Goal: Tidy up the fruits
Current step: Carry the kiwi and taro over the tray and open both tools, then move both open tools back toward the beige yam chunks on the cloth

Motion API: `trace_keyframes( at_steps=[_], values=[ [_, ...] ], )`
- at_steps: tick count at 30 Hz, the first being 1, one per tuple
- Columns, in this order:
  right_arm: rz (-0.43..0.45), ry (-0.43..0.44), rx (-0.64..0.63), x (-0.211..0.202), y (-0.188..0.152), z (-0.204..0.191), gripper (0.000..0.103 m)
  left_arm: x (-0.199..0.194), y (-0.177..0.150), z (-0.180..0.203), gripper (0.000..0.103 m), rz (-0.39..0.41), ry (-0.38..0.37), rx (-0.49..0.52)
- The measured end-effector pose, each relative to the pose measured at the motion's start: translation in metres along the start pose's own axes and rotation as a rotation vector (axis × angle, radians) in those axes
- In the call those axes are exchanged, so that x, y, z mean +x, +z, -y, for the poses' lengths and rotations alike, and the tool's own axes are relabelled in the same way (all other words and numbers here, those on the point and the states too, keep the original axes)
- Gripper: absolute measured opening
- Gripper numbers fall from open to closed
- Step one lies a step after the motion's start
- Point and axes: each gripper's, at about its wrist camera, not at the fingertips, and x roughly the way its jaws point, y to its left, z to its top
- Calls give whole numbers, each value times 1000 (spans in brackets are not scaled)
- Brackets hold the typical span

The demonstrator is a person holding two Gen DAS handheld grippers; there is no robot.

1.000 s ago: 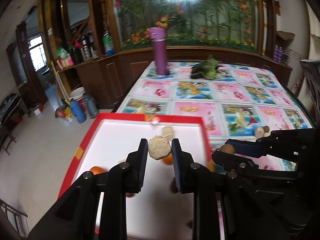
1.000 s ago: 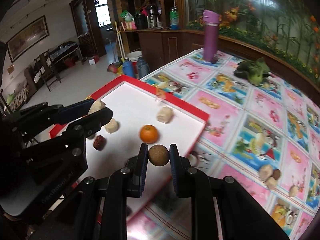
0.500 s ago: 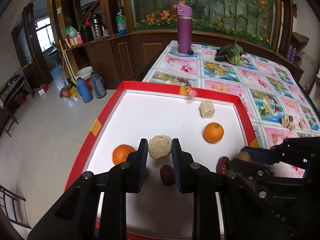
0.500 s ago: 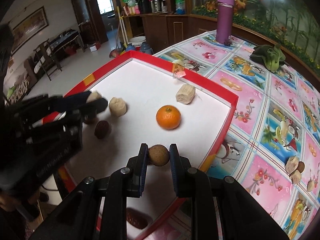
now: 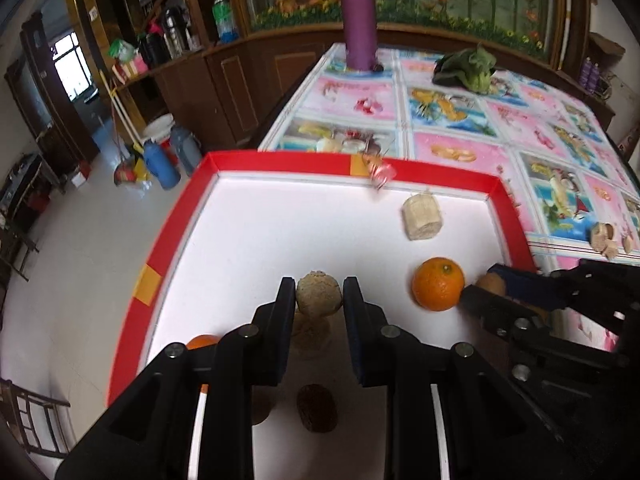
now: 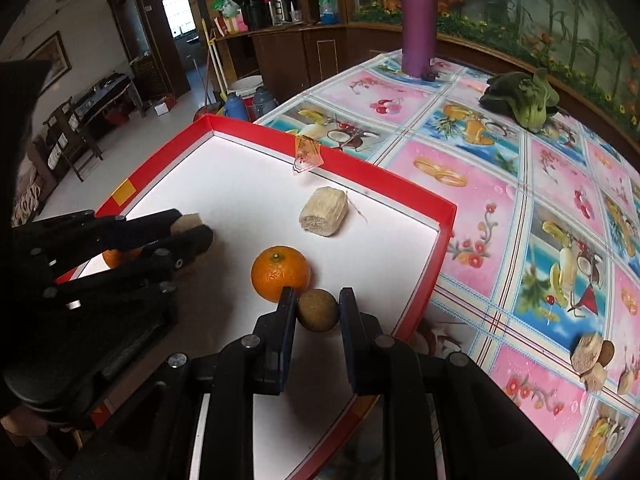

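Nearest in the left wrist view, the left gripper (image 5: 319, 294) has its two black fingers closed on a rough, pale tan ball (image 5: 319, 293) — the pads press on both of its sides, over the white floor of the red-rimmed tray (image 5: 172, 240). Below the fingers a dark brown dried fruit (image 5: 317, 408) lies on the tray floor, and a second orange (image 5: 202, 342) peeks out from behind the left finger.

In the right wrist view, the right gripper (image 6: 318, 310) is clamped narrowly on a small round brown fruit (image 6: 317, 309), held above the tray near its right rim. Just beyond the left fingertip, an orange (image 6: 280, 273) sits on the white floor, very near the brown fruit; whether the two touch I cannot tell. Farther in lies a pale, fibrous cylindrical chunk (image 6: 324, 212) on its side, apart from the orange. A scrap of clear wrapper (image 6: 306, 156) hangs at the far rim.

Off the tray, on the fruit-patterned tablecloth (image 6: 472, 184), a small cluster of brown and tan pieces (image 6: 592, 356) sits at the right. Farther back a leafy green vegetable (image 6: 524, 100) lies on the cloth, and a tall purple bottle (image 6: 419, 20) stands upright at the table's far edge — behind it, wooden cabinets and a flowered mural.
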Motion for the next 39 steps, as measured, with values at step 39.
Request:
trace_keyframes(
  at_steps=[39],
  values=[
    [122, -108, 229, -116, -97, 191, 37, -64, 6, 188, 48, 107, -123, 275]
  ],
)
